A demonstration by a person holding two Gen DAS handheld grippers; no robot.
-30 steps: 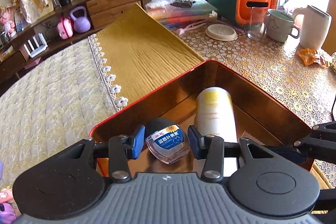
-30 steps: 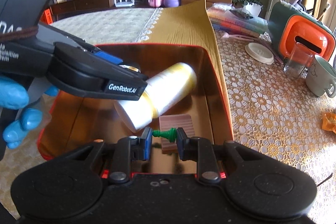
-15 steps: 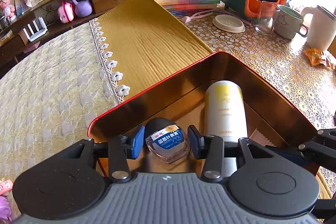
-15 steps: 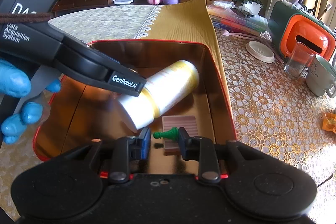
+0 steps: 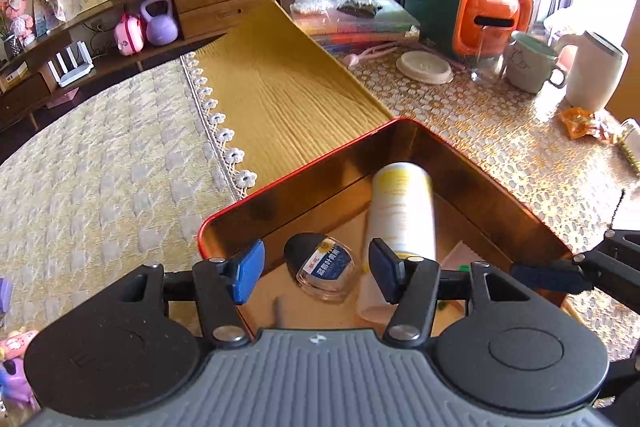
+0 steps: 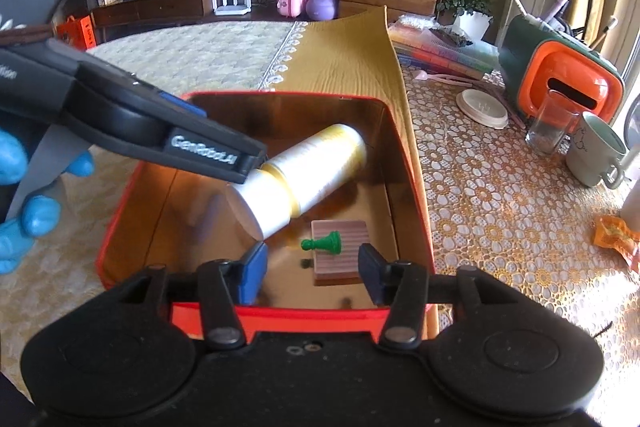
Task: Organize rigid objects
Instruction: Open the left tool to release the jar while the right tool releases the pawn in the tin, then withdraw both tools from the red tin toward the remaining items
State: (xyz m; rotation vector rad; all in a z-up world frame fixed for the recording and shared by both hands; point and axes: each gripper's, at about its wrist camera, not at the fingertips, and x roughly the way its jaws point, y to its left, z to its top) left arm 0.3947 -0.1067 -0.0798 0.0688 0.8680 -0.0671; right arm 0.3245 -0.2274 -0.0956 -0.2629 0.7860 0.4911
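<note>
Both my jaws are opening: my left gripper [image 5: 316,273] around the small bottle [image 5: 323,268], my right gripper [image 6: 312,273] around the green pawn [image 6: 322,243], both lying untouched in the red tin [image 6: 408,163].

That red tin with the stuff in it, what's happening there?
A person in blue gloves is sorting small things into the red tin with two hand-held grippers. The left gripper is opening over a small glass bottle lying in the tin; the right gripper is opening around a green pawn on a brown block. A white can lies beside them.
</note>
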